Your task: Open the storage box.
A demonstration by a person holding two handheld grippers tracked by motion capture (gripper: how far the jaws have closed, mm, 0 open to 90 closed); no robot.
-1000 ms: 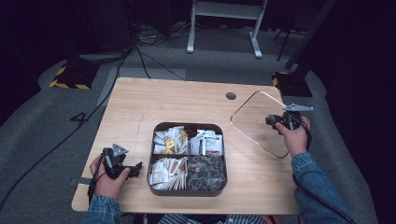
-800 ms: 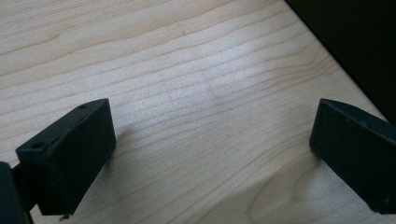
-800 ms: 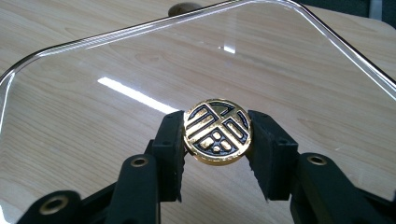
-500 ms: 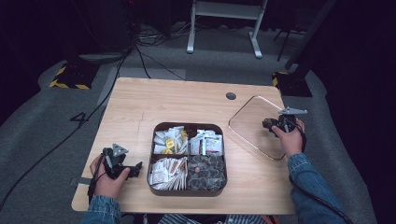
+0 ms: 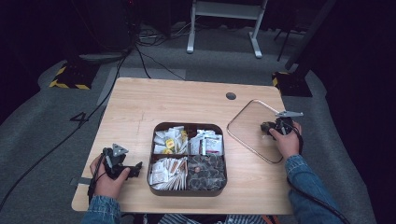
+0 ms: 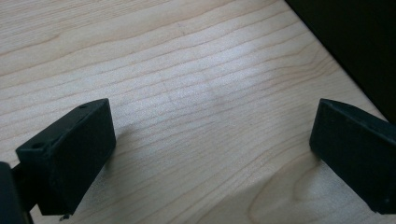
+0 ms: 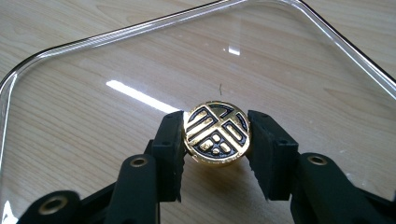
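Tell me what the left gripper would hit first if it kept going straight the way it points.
Most likely the dark tray: the left gripper, jaws open, points along the table toward the tray's near wall, with bare wood between. Exact aim is hard to judge.

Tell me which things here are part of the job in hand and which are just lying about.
In the job:
- glass lid
- its gold knob, clamped by the right gripper
- compartment tray of packets

Lying about:
- left gripper, open over bare table
- floor cables
- white stand
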